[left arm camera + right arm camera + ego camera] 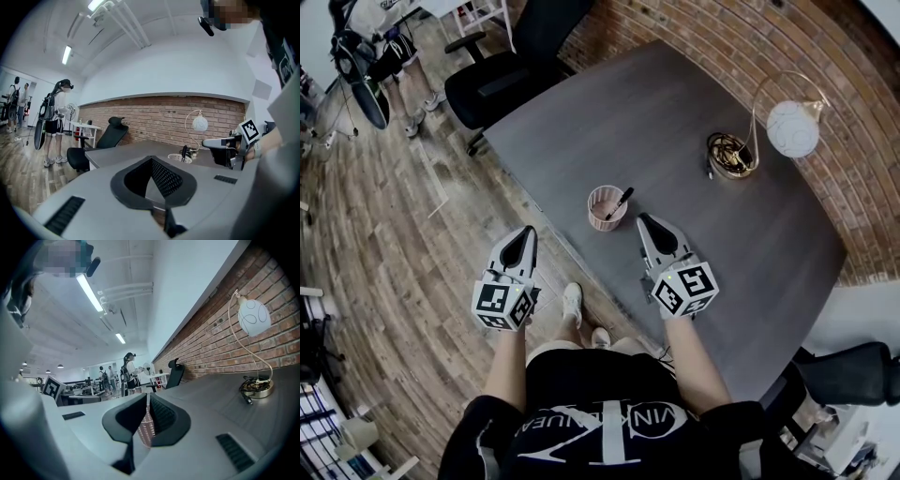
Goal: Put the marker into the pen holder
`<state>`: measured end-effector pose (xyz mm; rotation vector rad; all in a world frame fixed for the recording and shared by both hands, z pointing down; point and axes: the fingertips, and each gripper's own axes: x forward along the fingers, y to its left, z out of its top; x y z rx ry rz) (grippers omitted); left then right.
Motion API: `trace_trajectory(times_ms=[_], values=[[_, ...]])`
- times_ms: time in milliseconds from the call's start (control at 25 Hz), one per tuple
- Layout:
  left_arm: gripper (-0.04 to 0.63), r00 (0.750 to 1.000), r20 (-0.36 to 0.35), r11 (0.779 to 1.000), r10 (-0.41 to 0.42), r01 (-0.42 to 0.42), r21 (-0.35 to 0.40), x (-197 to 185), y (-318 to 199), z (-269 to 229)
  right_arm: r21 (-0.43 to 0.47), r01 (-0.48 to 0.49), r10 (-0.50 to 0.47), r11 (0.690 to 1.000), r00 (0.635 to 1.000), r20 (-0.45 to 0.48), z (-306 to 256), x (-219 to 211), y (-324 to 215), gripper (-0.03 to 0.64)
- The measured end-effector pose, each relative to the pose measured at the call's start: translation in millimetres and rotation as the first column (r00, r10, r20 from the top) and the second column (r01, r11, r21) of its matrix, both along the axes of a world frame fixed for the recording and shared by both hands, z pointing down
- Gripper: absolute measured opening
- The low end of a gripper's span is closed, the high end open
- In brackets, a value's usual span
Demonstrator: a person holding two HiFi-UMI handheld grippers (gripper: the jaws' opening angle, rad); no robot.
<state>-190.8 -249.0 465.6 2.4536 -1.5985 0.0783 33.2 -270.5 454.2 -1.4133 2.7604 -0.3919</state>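
A pink mesh pen holder [605, 208] stands near the front edge of the dark grey table [675, 112]. A black marker [619, 202] leans inside it, its top past the rim. In the left gripper view the pen holder [186, 159] and the marker [183, 152] show at a distance. My right gripper [643, 219] hovers just right of the holder, shut and empty; in its own view the right gripper [147, 397] has the pen holder [145, 428] showing behind the slit. My left gripper [528, 231] hangs off the table's edge, over the floor, left of the holder. The left gripper [151, 159] is shut on nothing.
A desk lamp with a white globe [792, 128] and a round base with coiled cable [730, 156] stands at the far right by the brick wall. A black office chair [502, 75] is at the table's far end. People stand on the wooden floor [54, 122].
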Motion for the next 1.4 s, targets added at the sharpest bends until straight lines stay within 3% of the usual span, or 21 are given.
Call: trace_trajectory(times_ms=[1400], values=[[0.014,0.998,0.002,0.997,-0.055,0.055,0.059,-3,49,-27,0.057,0.032,-0.03,0.998,0.999,-0.024,-26,4,34,0.038]])
